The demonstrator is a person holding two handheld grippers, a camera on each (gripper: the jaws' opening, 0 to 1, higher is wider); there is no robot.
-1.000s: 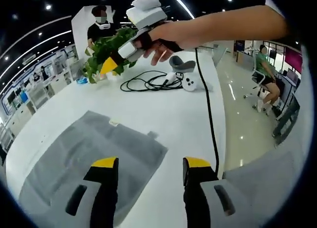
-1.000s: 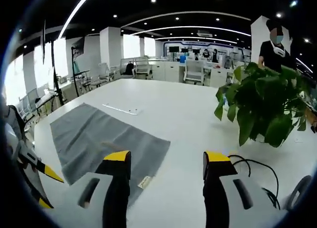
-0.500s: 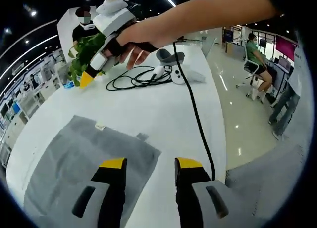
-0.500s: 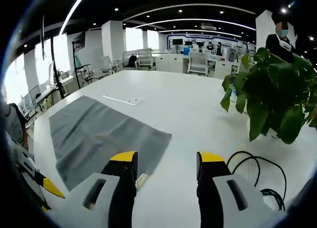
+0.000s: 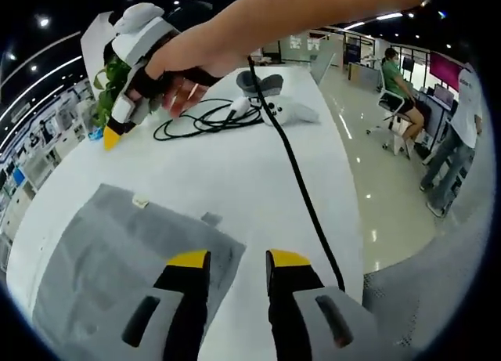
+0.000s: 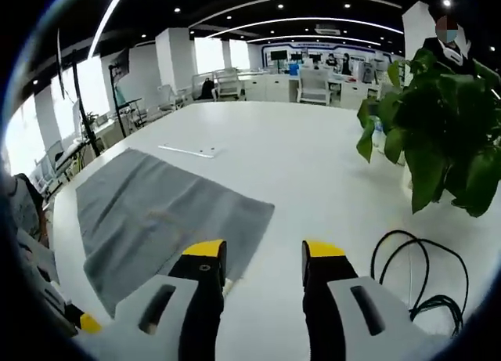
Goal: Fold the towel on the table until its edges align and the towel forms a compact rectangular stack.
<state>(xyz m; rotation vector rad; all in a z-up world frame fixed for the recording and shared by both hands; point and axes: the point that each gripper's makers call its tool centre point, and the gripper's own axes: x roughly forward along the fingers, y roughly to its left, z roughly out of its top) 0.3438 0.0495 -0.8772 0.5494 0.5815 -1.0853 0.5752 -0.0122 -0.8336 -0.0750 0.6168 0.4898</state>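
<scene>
Change: over the last second both pairs of jaws have narrowed and dropped toward the flat grey rectangular towel [image 5: 117, 267], so the first fold's grasp looks imminent.
Left gripper [image 5: 235, 261]: slightly apart, empty, at the towel's near corner.
Right gripper [image 6: 255, 251]: slightly apart, empty, beside the towel's tagged corner on the white tabletop [image 6: 313, 173].

A leafy potted plant [image 6: 442, 134] fills the right of the right gripper view, with a coiled black cable [image 6: 419, 275] on the white counter [image 6: 313, 165] below it. In the left gripper view, a white controller [image 5: 290, 110] lies near the cable, upper centre. A seated person [image 5: 395, 83] is at upper right.
</scene>
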